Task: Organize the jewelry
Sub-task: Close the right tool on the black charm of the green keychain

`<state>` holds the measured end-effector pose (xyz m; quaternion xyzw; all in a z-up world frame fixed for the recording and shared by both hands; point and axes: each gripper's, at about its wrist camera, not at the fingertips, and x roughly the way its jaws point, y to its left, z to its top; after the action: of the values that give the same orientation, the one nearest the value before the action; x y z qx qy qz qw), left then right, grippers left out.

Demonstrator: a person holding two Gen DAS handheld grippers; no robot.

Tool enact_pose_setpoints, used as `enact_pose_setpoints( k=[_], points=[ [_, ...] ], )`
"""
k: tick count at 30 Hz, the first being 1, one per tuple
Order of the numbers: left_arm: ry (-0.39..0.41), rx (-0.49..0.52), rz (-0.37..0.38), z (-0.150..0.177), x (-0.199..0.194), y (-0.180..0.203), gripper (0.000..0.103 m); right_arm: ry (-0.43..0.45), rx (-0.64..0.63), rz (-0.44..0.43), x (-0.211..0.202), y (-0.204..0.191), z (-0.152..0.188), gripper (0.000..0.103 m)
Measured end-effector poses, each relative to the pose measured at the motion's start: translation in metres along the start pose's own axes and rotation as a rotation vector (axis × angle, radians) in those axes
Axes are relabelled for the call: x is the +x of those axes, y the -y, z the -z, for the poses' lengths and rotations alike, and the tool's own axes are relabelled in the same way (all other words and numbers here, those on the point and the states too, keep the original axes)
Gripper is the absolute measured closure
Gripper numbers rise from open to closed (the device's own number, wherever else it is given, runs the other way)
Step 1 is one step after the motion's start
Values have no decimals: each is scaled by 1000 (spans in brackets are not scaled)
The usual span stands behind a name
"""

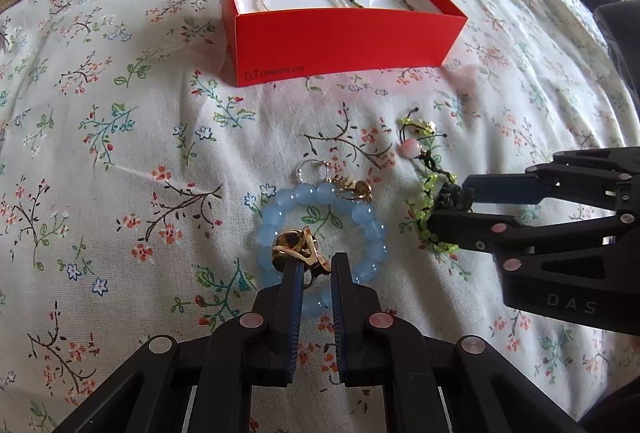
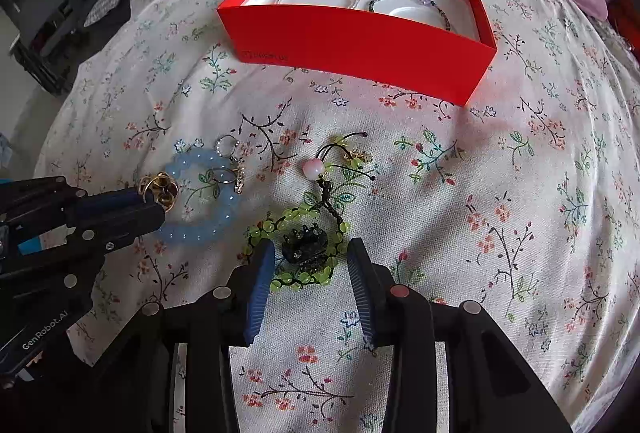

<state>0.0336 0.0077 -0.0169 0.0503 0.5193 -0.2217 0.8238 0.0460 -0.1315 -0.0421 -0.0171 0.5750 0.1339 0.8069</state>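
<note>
Left claw clamped on gold ring: light, rigid, slippery. Right claw apart, straddling black ring atop limp green bracelet; pinch ring only.

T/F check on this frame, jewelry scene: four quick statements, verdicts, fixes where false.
1. The red box holds two bracelets. True.
2. The left hand-held gripper grips the blue bead bracelet. False: it is shut on a gold ring.
3. The right hand-held gripper straddles a black ornament on the green bead bracelet. True.
4. The box is closed. False: it is open, no lid on it.
</note>
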Motion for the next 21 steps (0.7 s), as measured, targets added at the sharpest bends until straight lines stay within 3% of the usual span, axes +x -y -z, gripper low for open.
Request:
enact_pose_setpoints(
  k=[2, 5, 21],
  points=[
    [0, -1, -1, 0, 0, 0, 94, -3, -10, 3, 2, -2, -2, 72],
    [1, 0, -1, -1, 0, 0, 94, -1, -24, 6, 3, -5, -2, 75],
    [25, 5, -17, -5, -9, -2, 94, 15, 6, -29, -19, 8, 2, 75]
  ],
)
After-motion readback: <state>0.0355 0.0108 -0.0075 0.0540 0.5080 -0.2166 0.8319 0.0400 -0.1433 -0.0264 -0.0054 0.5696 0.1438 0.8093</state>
